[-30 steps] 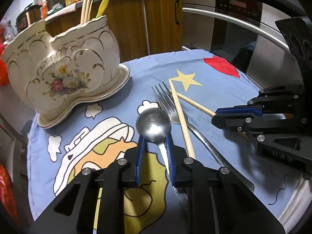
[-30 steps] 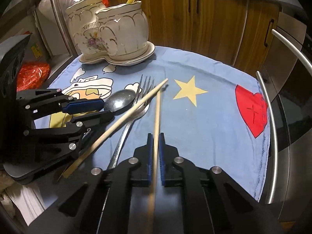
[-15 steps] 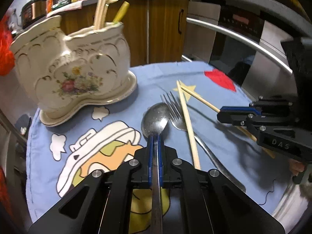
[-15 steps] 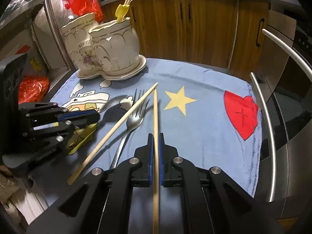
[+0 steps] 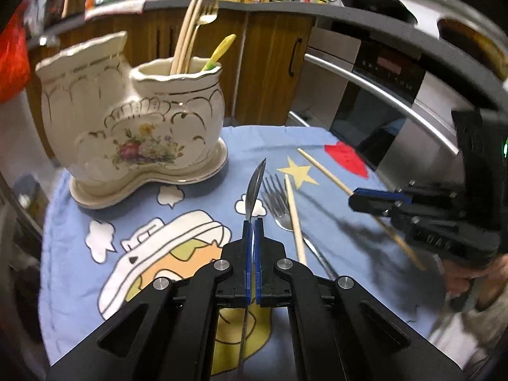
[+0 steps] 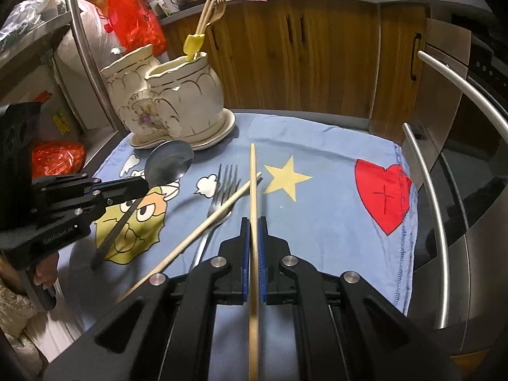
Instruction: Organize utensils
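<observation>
I have the left gripper (image 5: 253,222) clamped on the neck of the metal spoon (image 5: 255,187), its bowl turned edge-on and lifted clear of the blue cloth (image 5: 317,139) that covers the surface. The right gripper (image 6: 253,222) is shut on one wooden chopstick (image 6: 252,187), which sticks out ahead of the jaws and also runs back under them. The other chopstick (image 6: 222,209) and the fork (image 6: 222,187) lie crossed on the cloth between my two tools.

The spoon is stiff and smooth, so I expect it could swivel in the pads; holding near the bowl looks steady enough. The chopstick is light and thin, likely to pivot if nudged.

The ceramic holder (image 5: 143,120) stands at the far left of the cloth, on its saucer, with chopsticks, a fork and a yellow handle in one pocket. It looks fragile, so I'd lower both pieces in gently rather than drop them.
</observation>
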A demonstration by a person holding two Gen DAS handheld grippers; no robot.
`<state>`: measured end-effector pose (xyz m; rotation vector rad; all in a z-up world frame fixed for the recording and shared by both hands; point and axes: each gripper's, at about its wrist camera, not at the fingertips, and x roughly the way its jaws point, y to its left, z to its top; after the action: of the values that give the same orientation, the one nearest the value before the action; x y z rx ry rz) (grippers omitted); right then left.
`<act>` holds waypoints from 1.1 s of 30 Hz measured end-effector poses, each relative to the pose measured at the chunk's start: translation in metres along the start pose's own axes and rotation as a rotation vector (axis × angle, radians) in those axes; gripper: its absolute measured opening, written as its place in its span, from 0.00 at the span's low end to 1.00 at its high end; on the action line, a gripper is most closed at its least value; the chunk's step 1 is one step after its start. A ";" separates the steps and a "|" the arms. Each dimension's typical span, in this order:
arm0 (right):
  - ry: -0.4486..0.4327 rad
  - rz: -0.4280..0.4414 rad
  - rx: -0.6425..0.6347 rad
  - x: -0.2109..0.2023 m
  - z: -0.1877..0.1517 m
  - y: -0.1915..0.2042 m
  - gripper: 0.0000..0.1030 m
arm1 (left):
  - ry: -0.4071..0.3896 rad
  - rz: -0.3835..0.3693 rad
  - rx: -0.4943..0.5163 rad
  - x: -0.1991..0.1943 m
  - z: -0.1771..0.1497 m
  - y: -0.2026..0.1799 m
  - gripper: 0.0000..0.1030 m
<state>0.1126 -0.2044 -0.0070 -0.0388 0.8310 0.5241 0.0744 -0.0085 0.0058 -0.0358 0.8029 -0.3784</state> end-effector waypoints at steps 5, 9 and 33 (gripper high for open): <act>0.000 0.011 -0.004 0.001 0.000 0.003 0.05 | 0.072 -0.003 -0.050 0.017 -0.002 0.015 0.02; 0.002 0.014 -0.005 0.001 0.000 0.004 0.05 | 0.079 0.016 -0.018 0.022 -0.001 0.011 0.02; 0.022 0.016 -0.007 0.003 0.000 0.001 0.05 | 0.088 0.099 0.056 0.043 0.010 -0.002 0.20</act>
<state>0.1136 -0.2021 -0.0093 -0.0448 0.8519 0.5422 0.1079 -0.0259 -0.0167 0.0729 0.8767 -0.3104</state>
